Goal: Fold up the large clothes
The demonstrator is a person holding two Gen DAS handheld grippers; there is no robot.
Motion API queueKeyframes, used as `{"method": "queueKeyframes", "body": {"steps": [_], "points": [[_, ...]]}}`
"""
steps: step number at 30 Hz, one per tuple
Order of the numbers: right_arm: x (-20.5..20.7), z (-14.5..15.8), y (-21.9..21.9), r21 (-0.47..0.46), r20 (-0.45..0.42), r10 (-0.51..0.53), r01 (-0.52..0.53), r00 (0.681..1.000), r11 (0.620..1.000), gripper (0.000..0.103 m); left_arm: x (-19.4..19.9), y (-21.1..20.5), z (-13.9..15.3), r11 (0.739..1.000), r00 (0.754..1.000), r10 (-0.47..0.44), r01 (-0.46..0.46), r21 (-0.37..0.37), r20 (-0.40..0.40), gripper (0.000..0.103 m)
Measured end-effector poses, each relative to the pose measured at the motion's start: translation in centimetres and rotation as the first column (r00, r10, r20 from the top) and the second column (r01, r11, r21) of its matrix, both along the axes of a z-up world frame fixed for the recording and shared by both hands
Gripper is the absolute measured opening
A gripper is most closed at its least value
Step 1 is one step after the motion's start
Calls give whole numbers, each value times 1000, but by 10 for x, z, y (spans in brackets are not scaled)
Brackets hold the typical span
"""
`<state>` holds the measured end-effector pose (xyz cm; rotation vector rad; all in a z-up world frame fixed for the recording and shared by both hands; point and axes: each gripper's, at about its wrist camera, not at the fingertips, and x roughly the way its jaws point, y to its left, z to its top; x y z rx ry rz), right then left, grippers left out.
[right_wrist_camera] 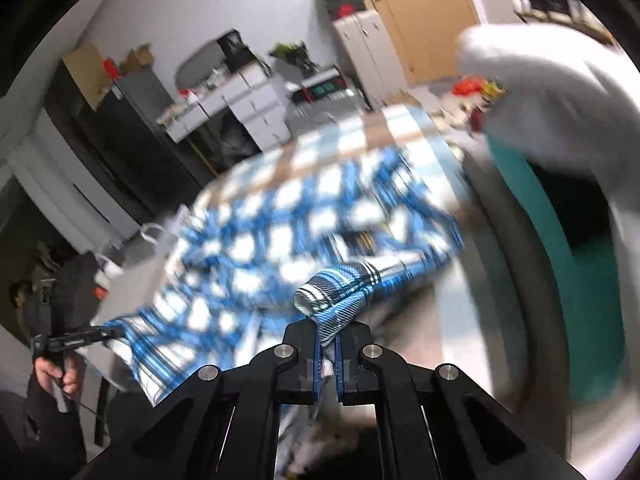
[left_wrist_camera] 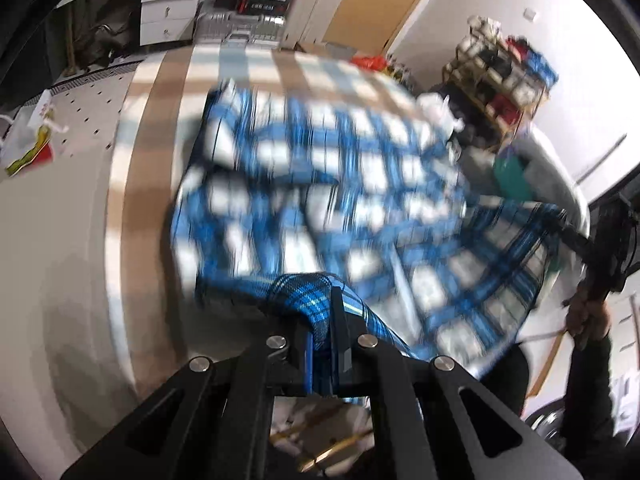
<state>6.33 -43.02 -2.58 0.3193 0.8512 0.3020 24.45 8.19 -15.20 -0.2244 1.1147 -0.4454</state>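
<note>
The left tongs (left_wrist_camera: 320,344) are clamped narrow on a bunched edge of the blue plaid shirt (left_wrist_camera: 320,184), gathered at six o'clock in the left wrist view, and the right tongs (right_wrist_camera: 328,356) pinch a rolled hem of the same garment, also at six o'clock in their own view. Between the two grips the shirt hangs partly raised, its body draped back at twelve o'clock over the checked cloth (left_wrist_camera: 248,64) that covers the table (left_wrist_camera: 80,208). The likeliest trouble, I judge, is slip: each grip holds only a narrow fold of thin woven fabric, and the trailing weight could pull a corner free. Uneven height between the hands would skew the fold line, and the loose lower part could drag and rumple the checked cloth beneath. The shirt looks soft, limp and lightly ribbed at the hem, with white squares crossed by blue and dark bands; the tongs are rigid black bars with bright round rivets.
</note>
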Motion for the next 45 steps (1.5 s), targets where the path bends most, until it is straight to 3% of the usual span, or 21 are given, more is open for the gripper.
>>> {"method": "queueKeyframes", "body": {"steps": [3,6,9,12,15,17,20,22,24,25,26,31,32,35,40,45], "points": [[55,30,13,-38,51,-5,7,999,999,5,67,7,20,994,999,35,-37,-107,-21,1],[114,43,10,-49,45,-67,69,997,996,5,117,18,34,983,993,114,-110,-145,19,1],[169,40,0,-107,9,-153,154,988,982,8,151,21,26,982,987,157,-152,-114,41,1],[242,13,-13,-158,-140,-231,209,963,965,8,190,38,-12,967,974,212,-221,-126,-77,1],[293,-22,-14,-248,-243,-262,201,934,948,8,211,59,-54,947,946,280,-301,-117,-163,1],[308,-44,-15,-308,-289,-263,171,921,936,9,221,62,-67,944,937,283,-310,-111,-206,1],[329,-69,-19,-341,-315,-275,162,908,926,12,228,73,-89,927,911,284,-341,-159,-299,9],[333,-77,-24,-302,-337,-262,159,904,940,14,225,75,-94,928,905,279,-340,-152,-322,20],[333,-81,-24,-293,-349,-240,138,906,946,28,215,74,-88,938,911,295,-334,-97,-287,51],[331,-79,-25,-297,-331,-235,136,914,945,32,210,74,-80,939,916,305,-335,-81,-262,76],[328,-76,-26,-298,-309,-237,143,921,944,40,202,74,-72,940,924,314,-335,-67,-220,79],[277,-31,-26,-239,-73,-220,197,973,951,71,167,71,-48,948,943,313,-318,-22,-114,80],[263,-23,-23,-234,-31,-203,190,979,953,84,157,67,-49,954,948,297,-301,-12,-118,80],[221,-15,-5,-240,32,-109,113,994,964,88,143,58,-64,962,950,273,-268,51,-150,80],[168,-47,18,-308,-26,-49,38,998,951,90,124,37,-103,971,944,230,-208,116,-237,80],[162,-94,2,-350,-135,-171,115,976,930,90,118,27,-111,970,953,224,-197,145,-203,80]]}}
